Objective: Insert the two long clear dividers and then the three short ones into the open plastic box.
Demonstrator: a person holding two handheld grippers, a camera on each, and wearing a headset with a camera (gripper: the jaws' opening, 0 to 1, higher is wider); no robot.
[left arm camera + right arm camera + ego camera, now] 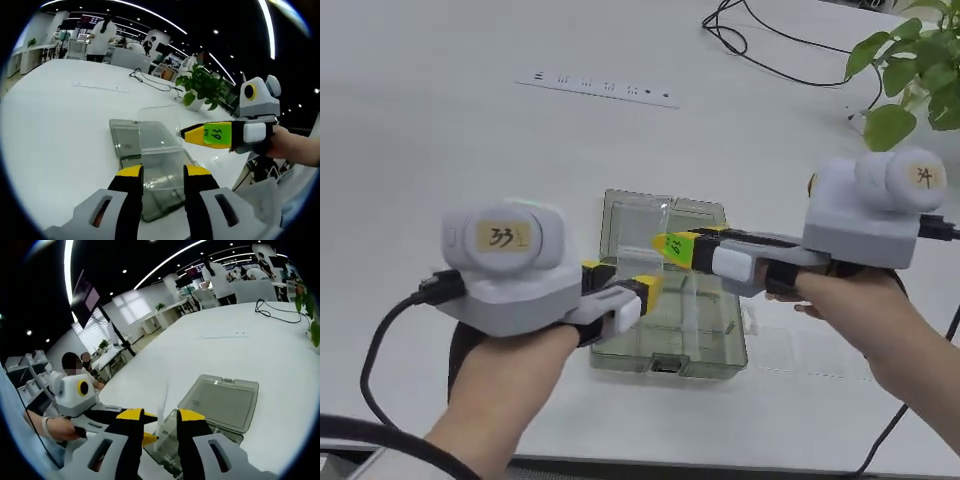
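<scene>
**Item 1.** Clear, green-tinted rectangular plastic box (pixel 718 358) with hinged lid (pixel 665 215). It rests on the white worktop (pixel 440 130), mid-front, with the lid folded flat on the far side. Also seen in the left gripper view (pixel 125 142) and the right gripper view (pixel 220 400).

**Item 2.** Clear plastic divider sheet (pixel 160 127). It stands upright over the box and rises above its walls. It is face-on in the left gripper view and a thin edge-on line (pixel 165 395) in the right gripper view.

**Item 3.** Left tongs (pixel 620 282), grey body, black jaws with yellow tips. Jaws parted and holding nothing, poised over the box's near-left part, straddling the box wall below the divider in their own view (pixel 164 172).

**Item 4.** Right tongs (pixel 665 245), same make, with a green sticker. They reach in from the right, tip at the divider's right edge (pixel 182 132). In their own view (pixel 162 415) the sheet runs between the jaws with a gap at each side, so I cannot tell whether they pinch it.

**Item 5.** Surroundings on the far worktop:
- white power strip (pixel 595 85)
- black cable (pixel 770 45)
- green leafy plant (pixel 910 70)
</scene>
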